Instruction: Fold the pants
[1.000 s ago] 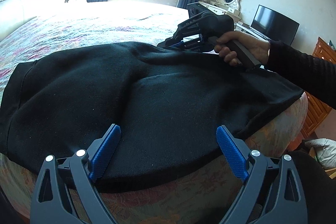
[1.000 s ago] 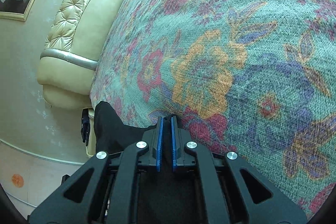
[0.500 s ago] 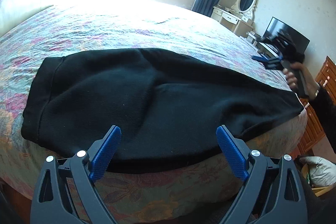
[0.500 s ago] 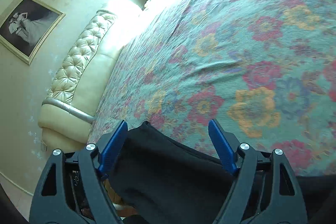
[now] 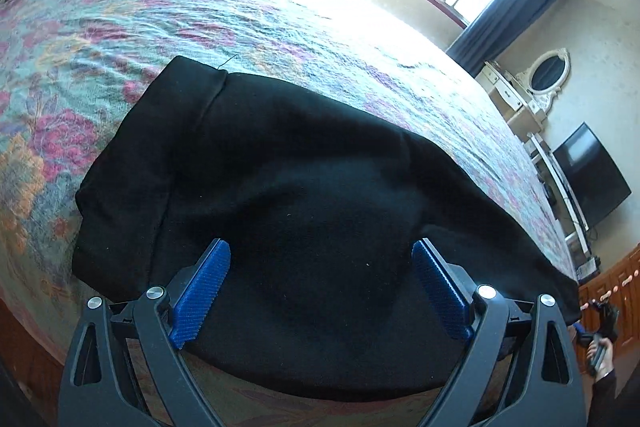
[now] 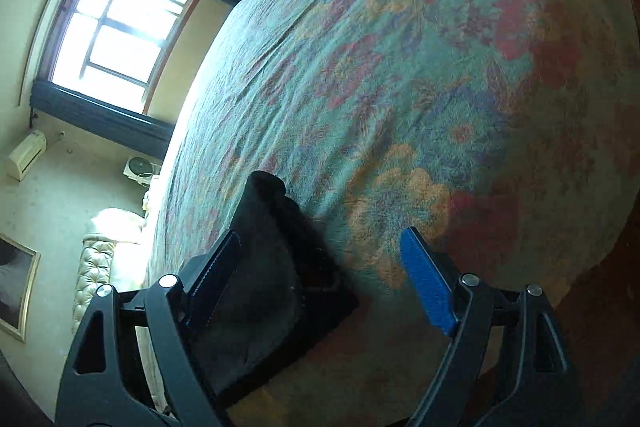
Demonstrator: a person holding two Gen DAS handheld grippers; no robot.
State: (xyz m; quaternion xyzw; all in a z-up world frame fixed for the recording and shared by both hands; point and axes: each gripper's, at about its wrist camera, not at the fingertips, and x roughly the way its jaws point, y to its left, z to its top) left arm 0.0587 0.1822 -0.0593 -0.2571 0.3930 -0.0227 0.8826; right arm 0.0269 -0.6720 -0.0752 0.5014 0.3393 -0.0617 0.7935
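Black pants (image 5: pixel 304 187): long axis crosswise on bedspread (image 5: pixel 280 19). Left gripper (image 5: pixel 320 291) nearer, spread; right gripper (image 6: pixel 320 279) spread, empty.

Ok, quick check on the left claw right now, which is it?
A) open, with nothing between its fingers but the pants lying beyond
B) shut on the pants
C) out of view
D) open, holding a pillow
A: in the left wrist view the left claw has its blue fingers spread wide apart, and the black pants lie flat on the floral bedspread, ungripped.
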